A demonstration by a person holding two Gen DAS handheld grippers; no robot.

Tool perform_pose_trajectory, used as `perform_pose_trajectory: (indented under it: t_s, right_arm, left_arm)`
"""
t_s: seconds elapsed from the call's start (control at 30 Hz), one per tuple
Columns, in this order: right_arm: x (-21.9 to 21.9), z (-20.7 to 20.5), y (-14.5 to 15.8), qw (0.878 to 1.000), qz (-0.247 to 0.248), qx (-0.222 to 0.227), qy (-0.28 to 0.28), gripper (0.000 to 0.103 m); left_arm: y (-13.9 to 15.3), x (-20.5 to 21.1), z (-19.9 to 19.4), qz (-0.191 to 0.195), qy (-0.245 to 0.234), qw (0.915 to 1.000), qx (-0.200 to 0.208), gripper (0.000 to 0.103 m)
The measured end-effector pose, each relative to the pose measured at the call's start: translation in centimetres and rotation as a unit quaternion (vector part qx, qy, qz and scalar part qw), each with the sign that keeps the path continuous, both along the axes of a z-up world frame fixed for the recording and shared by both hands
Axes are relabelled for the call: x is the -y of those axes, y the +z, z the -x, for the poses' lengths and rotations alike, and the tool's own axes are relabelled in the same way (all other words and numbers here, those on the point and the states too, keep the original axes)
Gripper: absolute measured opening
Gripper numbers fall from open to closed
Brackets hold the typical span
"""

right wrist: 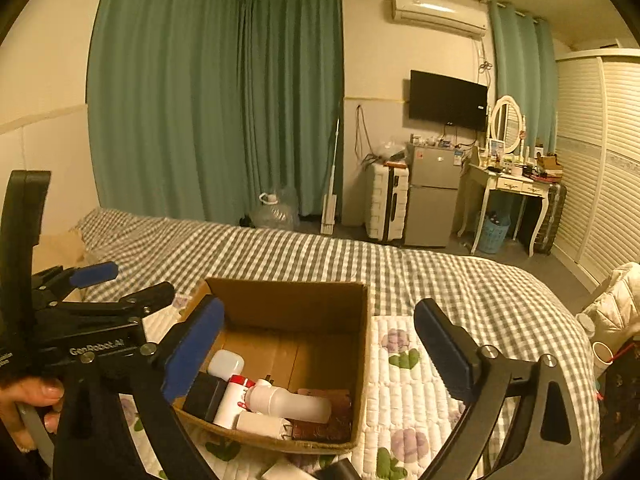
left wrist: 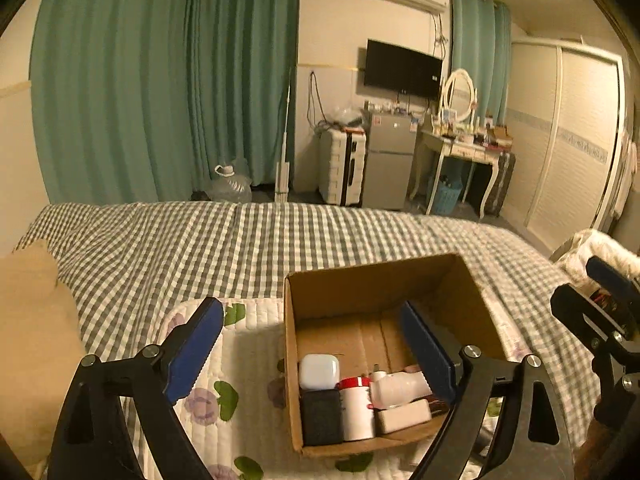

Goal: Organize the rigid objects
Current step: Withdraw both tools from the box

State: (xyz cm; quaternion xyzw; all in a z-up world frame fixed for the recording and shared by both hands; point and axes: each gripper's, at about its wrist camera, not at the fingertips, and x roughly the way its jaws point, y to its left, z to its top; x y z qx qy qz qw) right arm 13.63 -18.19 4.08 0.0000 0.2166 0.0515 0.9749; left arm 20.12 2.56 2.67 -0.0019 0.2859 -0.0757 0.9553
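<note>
An open cardboard box (left wrist: 360, 284) (right wrist: 292, 300) stands on a floral quilted mat on the bed. It holds a white earbud case (left wrist: 319, 371) (right wrist: 226, 364), a black block (left wrist: 321, 416) (right wrist: 205, 397), a red-and-white can (left wrist: 356, 408) (right wrist: 232, 400), a white bottle lying down (left wrist: 400, 388) (right wrist: 288, 402), a white box (left wrist: 404, 416) (right wrist: 262, 425) and a brown wallet (right wrist: 326, 416). My left gripper (left wrist: 316, 356) is open and empty above the box's left half. My right gripper (right wrist: 320, 356) is open and empty above the box's right side.
The floral mat (left wrist: 240, 360) (right wrist: 404, 380) lies on a gingham bedspread (left wrist: 240, 240) (right wrist: 440, 280). A beige pillow (left wrist: 32, 320) is at the left. White and dark objects (right wrist: 312, 472) lie on the mat in front of the box. A white jacket (right wrist: 616, 304) is at the right.
</note>
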Motion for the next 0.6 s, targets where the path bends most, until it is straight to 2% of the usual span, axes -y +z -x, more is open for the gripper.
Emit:
perform_pose_trajectory:
  t_s: [0.03, 0.23, 0.4, 0.6]
  right_arm:
    - [0.2, 0.6, 0.4, 1.0, 0.002, 0.005, -0.001, 0.103]
    - [-0.1, 4.3, 2.2, 0.999, 0.027, 0.038, -0.013, 0.103]
    - [0.3, 6.7, 3.5, 0.998, 0.025, 0.05, -0.022, 0.103]
    - [0.5, 9.7, 4.9, 0.997, 0.03, 0.066, -0.03, 0.103]
  left_arm:
    - [0.5, -0.1, 0.4, 0.004, 0.001, 1.0, 0.004, 0.093]
    - [2.9, -0.3, 3.9, 0.009, 0.01, 0.9992, 0.039, 0.098]
    - [4.2, -0.3, 6.4, 0.002, 0.012, 0.9981, 0.06, 0.101]
    - [5.3, -0.4, 8.8, 0.017, 0.009, 0.997, 0.075, 0.103]
